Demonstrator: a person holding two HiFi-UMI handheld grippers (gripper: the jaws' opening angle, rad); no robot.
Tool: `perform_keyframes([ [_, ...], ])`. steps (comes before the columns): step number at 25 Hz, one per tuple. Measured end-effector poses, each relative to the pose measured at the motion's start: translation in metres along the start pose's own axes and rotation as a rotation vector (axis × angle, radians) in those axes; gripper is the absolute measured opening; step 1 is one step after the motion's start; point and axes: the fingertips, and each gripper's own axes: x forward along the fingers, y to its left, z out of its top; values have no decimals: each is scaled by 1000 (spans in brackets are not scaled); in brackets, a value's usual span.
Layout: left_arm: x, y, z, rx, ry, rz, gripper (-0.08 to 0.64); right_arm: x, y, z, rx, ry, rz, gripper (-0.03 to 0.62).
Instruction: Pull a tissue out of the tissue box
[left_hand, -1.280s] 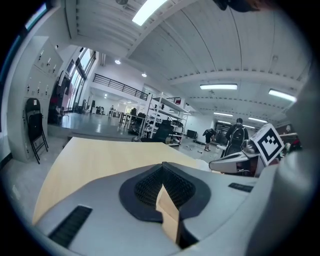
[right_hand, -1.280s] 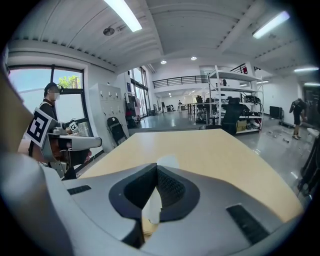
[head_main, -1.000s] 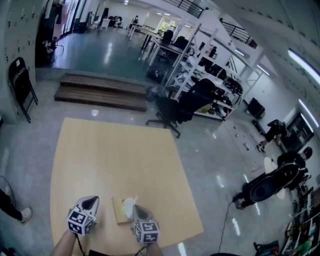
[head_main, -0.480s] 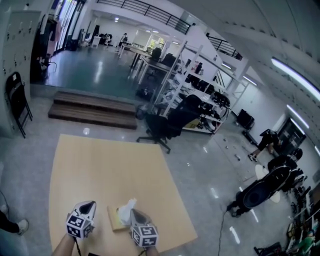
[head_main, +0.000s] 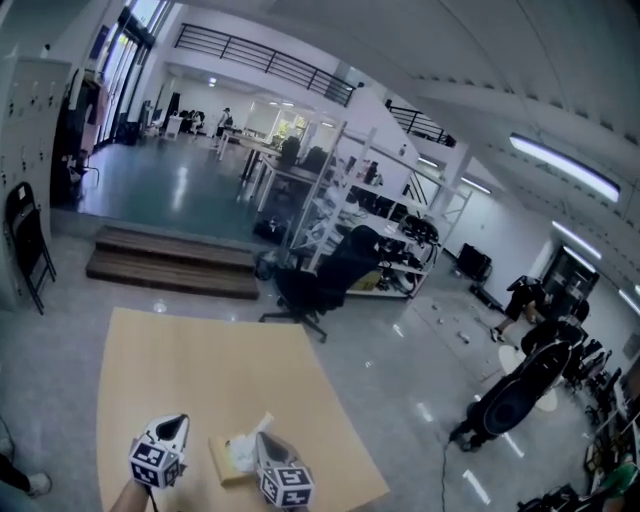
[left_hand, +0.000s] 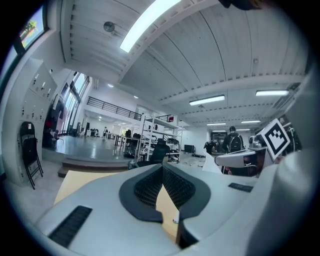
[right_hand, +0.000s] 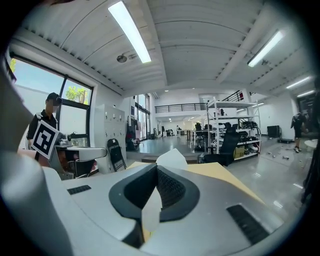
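Both grippers have come up since a second ago, and the tissue has come up with the right one: it stands taller over the tissue box than it did. My head view has also tipped upward, so the table now fills less of the frame and more of the ceiling shows.

My right gripper is clamped shut on the tissue. In its own view a white corner sticks out past the tips toward 1 o'clock, and a strip of the same sheet hangs down through the gap behind the pads at 6 o'clock. From the head view the right gripper has its tip just over the box's 2 o'clock corner, with the tissue at that tip. I can't tell whether the sheet's lower end has cleared the box.

My left gripper is closed with nothing in it: the pads meet at the tips, and only a tan surface shows through the wedge behind them. In the head view the left gripper sits at the box's 10 o'clock, apart from it.

The box lies near the table's near edge, at about 6 o'clock in the head view, between the two grippers. Beyond the table's far edge, an office chair stands at 1 o'clock, low steps at 12 o'clock, and a folding chair by the wall at 10 o'clock.
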Motion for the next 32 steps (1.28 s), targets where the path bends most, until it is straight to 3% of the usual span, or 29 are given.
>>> perform_keyframes([
  [8, 0, -17, 22, 77, -57, -49, 8, -11, -11, 16, 11, -101, -14, 9],
  [19, -6, -19, 32, 100, -94, -37, 8, -20, -11, 23, 35, -146, -17, 9],
  [32, -7, -18, 30, 85, -75, -34, 8, -26, -12, 28, 25, -153, -32, 8],
])
